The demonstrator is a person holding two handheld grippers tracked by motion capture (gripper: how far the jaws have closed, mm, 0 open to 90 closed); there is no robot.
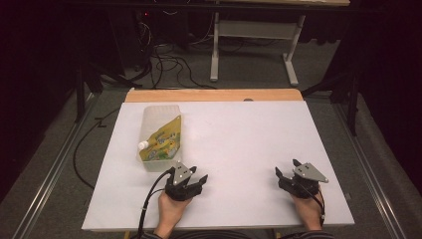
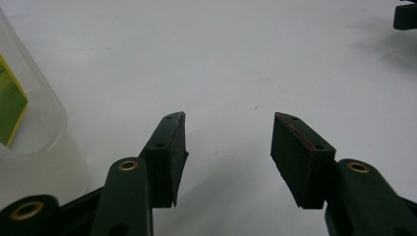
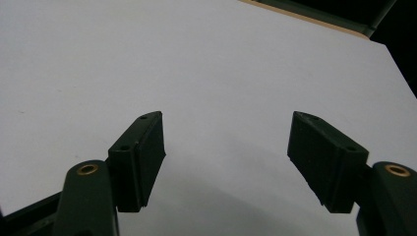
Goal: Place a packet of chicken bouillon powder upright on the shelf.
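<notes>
High view: translucent plastic container (image 1: 160,137) on the left part of the white counter (image 1: 239,144), holding a yellow-green spouted pouch (image 1: 161,142) with its white cap toward the container's left wall. Left tool (image 1: 199,182) just beside the container's near right corner, not touching it, jaws spread with nothing between. Right tool (image 1: 285,170) well apart on the counter's right side, jaws spread.

Left gripper view: jaws spread over bare counter; container wall (image 2: 42,128) at the left edge, pouch (image 2: 11,105) visible through it.

Right gripper view: jaws spread wide, bare counter (image 3: 196,73) beyond.
</notes>
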